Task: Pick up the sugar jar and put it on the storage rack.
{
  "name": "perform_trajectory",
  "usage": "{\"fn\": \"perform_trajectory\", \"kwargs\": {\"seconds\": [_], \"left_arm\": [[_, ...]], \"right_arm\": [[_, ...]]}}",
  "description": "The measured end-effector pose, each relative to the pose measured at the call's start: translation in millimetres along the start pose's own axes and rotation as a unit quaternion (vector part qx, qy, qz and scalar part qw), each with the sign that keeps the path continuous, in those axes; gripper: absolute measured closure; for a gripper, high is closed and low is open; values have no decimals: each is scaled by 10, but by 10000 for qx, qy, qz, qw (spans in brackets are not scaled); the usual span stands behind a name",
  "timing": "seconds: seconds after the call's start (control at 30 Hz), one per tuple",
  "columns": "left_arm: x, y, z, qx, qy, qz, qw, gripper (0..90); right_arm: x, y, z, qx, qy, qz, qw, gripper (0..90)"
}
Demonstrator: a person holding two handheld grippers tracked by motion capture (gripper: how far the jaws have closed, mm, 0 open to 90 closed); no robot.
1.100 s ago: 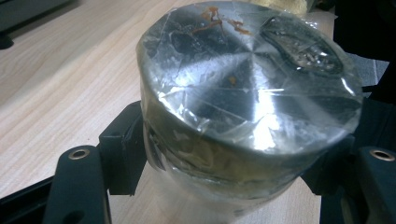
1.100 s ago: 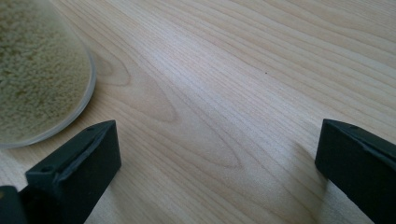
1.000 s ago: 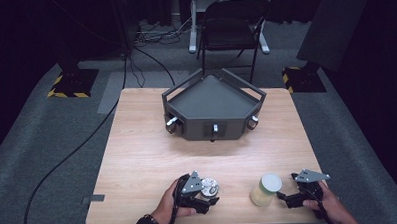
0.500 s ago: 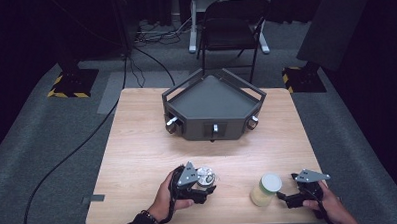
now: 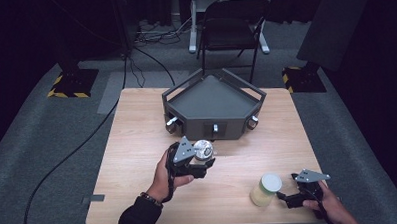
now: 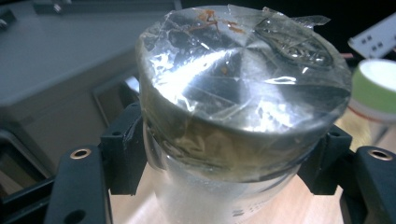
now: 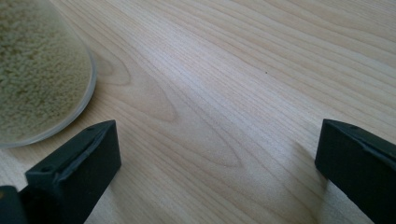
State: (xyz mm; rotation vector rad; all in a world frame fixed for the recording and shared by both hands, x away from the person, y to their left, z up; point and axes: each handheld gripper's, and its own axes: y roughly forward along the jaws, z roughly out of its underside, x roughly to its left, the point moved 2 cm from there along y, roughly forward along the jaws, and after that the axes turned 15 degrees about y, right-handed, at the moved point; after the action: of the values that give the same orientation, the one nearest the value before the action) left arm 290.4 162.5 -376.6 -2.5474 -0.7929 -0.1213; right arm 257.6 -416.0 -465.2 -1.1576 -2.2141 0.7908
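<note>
A: Start from the bench [image 5: 137, 144]. Where is everything against the tray [image 5: 213, 99]?

B: The jar [image 5: 204, 151] is just in front of it, pinched below its foil-wrapped lid by the left gripper [image 5: 201, 164]. The grain jar [image 5: 266, 189] stands nearer the person, beside the right gripper [image 5: 289, 199], jaws spread.

A: Handling?

B: Probably glass: rigid, slick, breakable. Grip the body, not the crinkled foil.

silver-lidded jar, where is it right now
In the high view the silver-lidded jar sits clamped in the left claw near the table's middle, just in front of the dark tray.
</note>
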Motion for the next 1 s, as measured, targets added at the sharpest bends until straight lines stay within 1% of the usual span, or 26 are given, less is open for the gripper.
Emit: {"fn": "perform_trajectory", "kwargs": {"seconds": [0.13, 0.17, 0.27, 0.33, 0.5, 0.63, 0.7, 0.8, 0.9, 0.93, 1.0], "left_arm": [[96, 13, -147, -62, 33, -114, 9999, 295], [96, 13, -147, -62, 33, -114, 9999, 295], [173, 40, -244, -114, 39, -172, 9998, 295], [184, 46, -258, -123, 34, -186, 9997, 295], [288, 96, -364, -138, 9, -277, 9995, 296], [342, 125, -409, -152, -1, -302, 9994, 296], [382, 153, -448, -145, 46, -330, 9993, 297], [421, 173, -468, -159, 46, -328, 9993, 297], [465, 214, -488, -170, 32, -369, 9992, 297], [495, 242, -493, -190, -12, -392, 9990, 297], [525, 275, -497, -196, -38, -396, 9990, 297]], "right_arm": [[0, 0, 0, 1, 1, 0, 10000, 0], [0, 0, 0, 1, 1, 0, 10000, 0], [0, 0, 0, 0, 0, 0, 10000, 0], [0, 0, 0, 0, -1, 0, 10000, 0], [0, 0, 0, 0, 0, 0, 10000, 0], [0, 0, 0, 1, 0, -1, 10000, 0], [-1, 0, 0, 0, -1, -1, 10000, 0], [-1, 0, 0, 0, -1, -2, 10000, 0], [-1, 0, 0, 0, -2, -3, 10000, 0], [-2, 0, 0, 0, -2, -3, 10000, 0], [-3, 0, 0, 0, -6, -7, 10000, 0]]}}
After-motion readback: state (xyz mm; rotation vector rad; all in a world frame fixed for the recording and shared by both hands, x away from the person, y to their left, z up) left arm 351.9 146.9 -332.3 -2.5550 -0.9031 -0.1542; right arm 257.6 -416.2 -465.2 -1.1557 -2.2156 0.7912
